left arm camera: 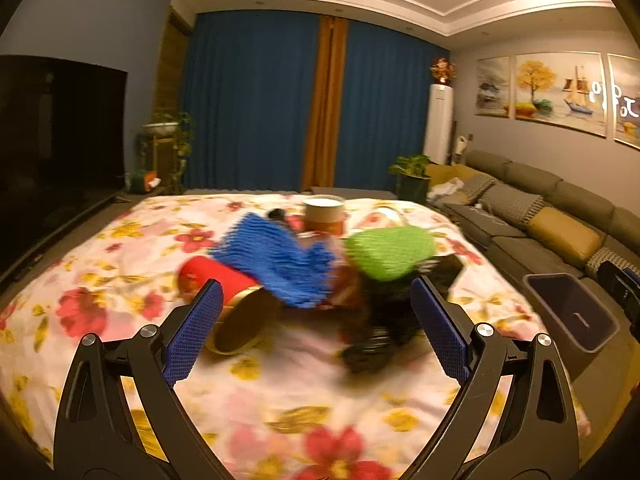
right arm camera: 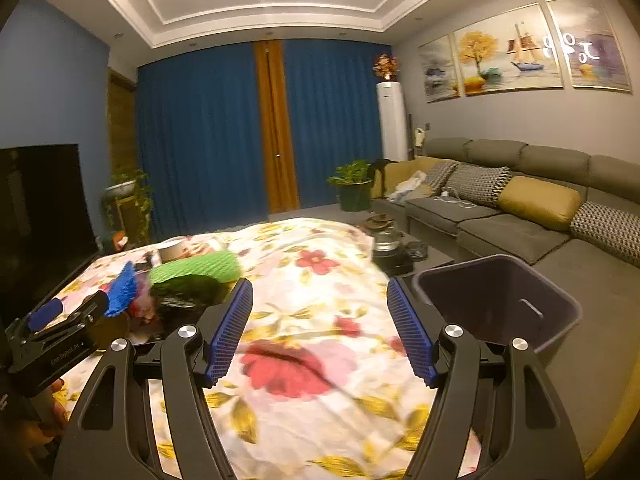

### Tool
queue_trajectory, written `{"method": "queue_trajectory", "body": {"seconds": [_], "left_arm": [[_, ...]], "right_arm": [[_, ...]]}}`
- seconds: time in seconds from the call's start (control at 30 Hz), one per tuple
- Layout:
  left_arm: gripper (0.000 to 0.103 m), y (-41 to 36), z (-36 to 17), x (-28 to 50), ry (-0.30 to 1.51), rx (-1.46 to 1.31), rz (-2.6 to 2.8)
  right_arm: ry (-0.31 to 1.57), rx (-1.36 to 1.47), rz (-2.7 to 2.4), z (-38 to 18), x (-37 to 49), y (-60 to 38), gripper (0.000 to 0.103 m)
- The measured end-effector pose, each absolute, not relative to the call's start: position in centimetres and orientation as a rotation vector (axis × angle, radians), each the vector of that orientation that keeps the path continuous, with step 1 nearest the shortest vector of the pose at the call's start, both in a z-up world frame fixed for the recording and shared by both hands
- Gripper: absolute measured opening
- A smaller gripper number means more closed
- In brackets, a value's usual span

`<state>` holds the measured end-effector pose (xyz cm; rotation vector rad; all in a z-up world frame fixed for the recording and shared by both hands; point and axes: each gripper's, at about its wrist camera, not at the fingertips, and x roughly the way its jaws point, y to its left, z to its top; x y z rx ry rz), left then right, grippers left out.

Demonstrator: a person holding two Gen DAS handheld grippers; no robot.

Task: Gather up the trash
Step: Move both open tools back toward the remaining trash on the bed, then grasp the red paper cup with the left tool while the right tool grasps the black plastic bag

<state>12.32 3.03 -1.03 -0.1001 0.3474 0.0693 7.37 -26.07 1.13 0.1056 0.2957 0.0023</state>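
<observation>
A blurred heap of trash lies on the flower-print cloth (left arm camera: 280,380): a red can (left arm camera: 216,280) on its side, blue foam netting (left arm camera: 276,260), green foam netting (left arm camera: 388,252), a black crumpled item (left arm camera: 372,320) and an upright cardboard tube (left arm camera: 323,216). My left gripper (left arm camera: 320,320) is open just short of the heap, its left pad beside the red can, nothing between the pads. In the right wrist view my right gripper (right arm camera: 320,332) is open over bare cloth (right arm camera: 304,380). The green netting (right arm camera: 200,266) and left gripper (right arm camera: 60,320) lie to its left, the dark bin (right arm camera: 500,304) to its right.
The dark bin (left arm camera: 572,312) stands on the floor off the cloth's right edge. A grey sofa (right arm camera: 520,224) with cushions runs along the right wall. A low table with a glass teapot (right arm camera: 386,240) sits beyond the bin. A black TV (left arm camera: 52,152) is at the left.
</observation>
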Motion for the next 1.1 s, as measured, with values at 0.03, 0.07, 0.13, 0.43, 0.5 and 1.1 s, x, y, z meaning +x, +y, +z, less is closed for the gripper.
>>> {"method": "queue_trajectory", "body": {"seconds": [0.03,0.07,0.13,0.43,0.5,1.1], "left_arm": [[0.093,3.5,-1.2,12.1,0.346,-0.098,0.079],[0.093,4.1,-1.3,12.1,0.346,-0.097,0.088],[0.093,5.6,-1.8,12.2,0.353,-0.097,0.113],[0.093,8.4,-3.3,12.8,0.379,-0.117,0.142],[0.093,8.8,-3.5,13.0,0.383,-0.112,0.144],[0.059,10.6,-5.5,16.4,0.512,-0.150,0.132]], "right_arm": [[0.299,0.103,0.012,1.1,7.6,-25.7,0.069],[0.302,0.101,0.021,1.0,7.8,-25.2,0.069],[0.310,0.094,0.039,0.6,8.4,-24.0,0.069],[0.339,0.068,0.123,-0.7,10.9,-19.6,0.069],[0.344,0.062,0.139,-0.9,11.3,-18.7,0.069],[0.384,0.023,0.204,-2.4,14.8,-14.3,0.066]]}}
